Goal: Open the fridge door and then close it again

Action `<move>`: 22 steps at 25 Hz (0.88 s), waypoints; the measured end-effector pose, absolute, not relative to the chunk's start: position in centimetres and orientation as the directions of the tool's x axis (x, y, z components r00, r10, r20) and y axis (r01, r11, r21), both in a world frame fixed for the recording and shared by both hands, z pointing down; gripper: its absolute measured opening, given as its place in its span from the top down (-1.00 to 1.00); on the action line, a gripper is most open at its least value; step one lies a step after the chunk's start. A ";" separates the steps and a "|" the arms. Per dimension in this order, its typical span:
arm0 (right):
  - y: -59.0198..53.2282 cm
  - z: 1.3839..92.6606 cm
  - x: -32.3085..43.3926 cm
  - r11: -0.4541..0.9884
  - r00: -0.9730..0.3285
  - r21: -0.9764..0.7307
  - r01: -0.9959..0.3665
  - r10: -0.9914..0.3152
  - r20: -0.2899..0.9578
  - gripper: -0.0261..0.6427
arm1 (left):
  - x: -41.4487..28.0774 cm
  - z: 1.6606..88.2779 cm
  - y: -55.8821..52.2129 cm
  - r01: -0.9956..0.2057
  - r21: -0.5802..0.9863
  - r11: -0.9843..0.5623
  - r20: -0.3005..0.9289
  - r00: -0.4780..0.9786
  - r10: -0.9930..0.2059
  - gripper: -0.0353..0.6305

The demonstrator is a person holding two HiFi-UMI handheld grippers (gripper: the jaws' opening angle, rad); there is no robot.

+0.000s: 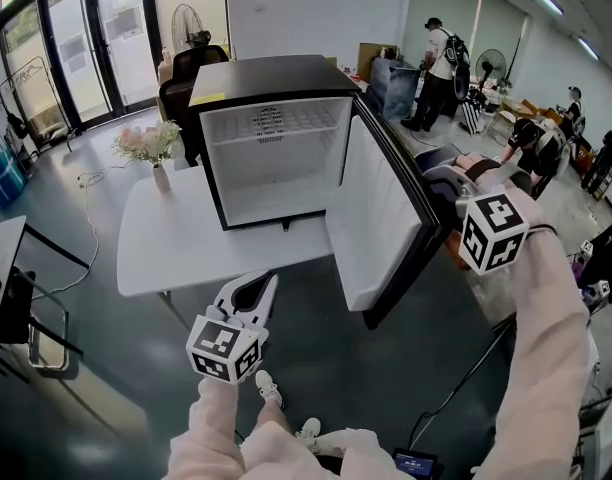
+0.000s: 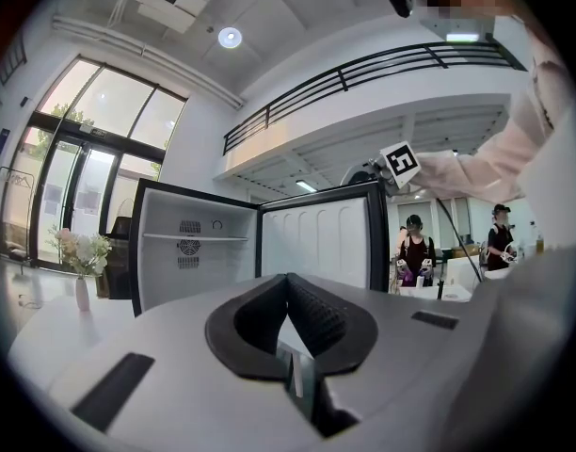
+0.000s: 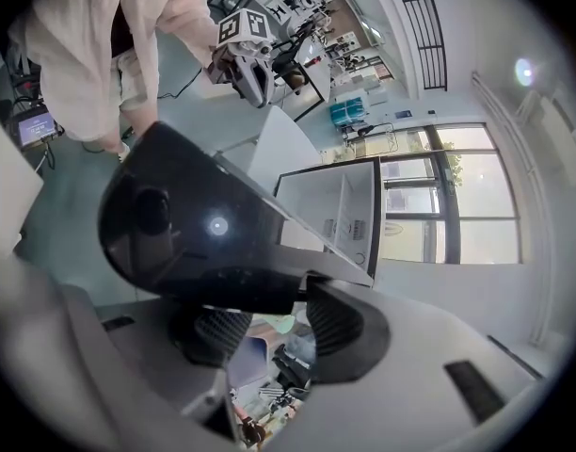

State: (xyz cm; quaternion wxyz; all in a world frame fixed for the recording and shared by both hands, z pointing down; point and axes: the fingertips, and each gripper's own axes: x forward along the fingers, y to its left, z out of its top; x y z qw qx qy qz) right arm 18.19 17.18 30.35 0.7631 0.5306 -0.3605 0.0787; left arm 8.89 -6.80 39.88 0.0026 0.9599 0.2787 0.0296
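Fridge [image 1: 276, 138] standing on a white table [image 1: 156, 248], its cavity bare and its door [image 1: 371, 218] swung wide toward the person's right. Right gripper [image 3: 274, 311] at the door's free edge: the black edge lies between its parted jaws and appears pinched there, though the wide-angle view leaves contact uncertain. Left gripper [image 1: 264, 286] low before the table's front edge, jaws drawn together on nothing. Opening judged complete; closing not yet done. Flower vase [image 1: 158, 158] beside the fridge.
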 end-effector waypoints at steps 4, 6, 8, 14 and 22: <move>16.7 30.1 17.8 0.429 0.726 0.744 -0.512 -0.247 0.642 0.43 | 8.2 39.6 -7.2 0.530 0.025 -0.848 0.054 0.846 0.530 0.86; 16.2 30.1 17.7 0.423 0.724 0.744 -0.516 -0.249 0.644 0.43 | 8.1 39.6 -7.6 0.527 0.024 -0.849 0.054 0.848 0.528 0.86; 15.4 30.2 17.8 0.413 0.720 0.747 -0.521 -0.258 0.644 0.44 | 8.2 39.7 -8.1 0.524 0.024 -0.851 0.054 0.850 0.524 0.86; 12.7 29.8 16.9 0.381 0.704 0.758 -0.529 -0.302 0.643 0.44 | 7.2 39.4 -9.0 0.510 0.024 -0.860 0.049 0.858 0.511 0.86; 8.2 29.6 16.8 0.374 0.677 0.759 -0.532 -0.350 0.647 0.45 | 6.8 39.5 -11.6 0.469 0.035 -0.882 0.048 0.881 0.471 0.86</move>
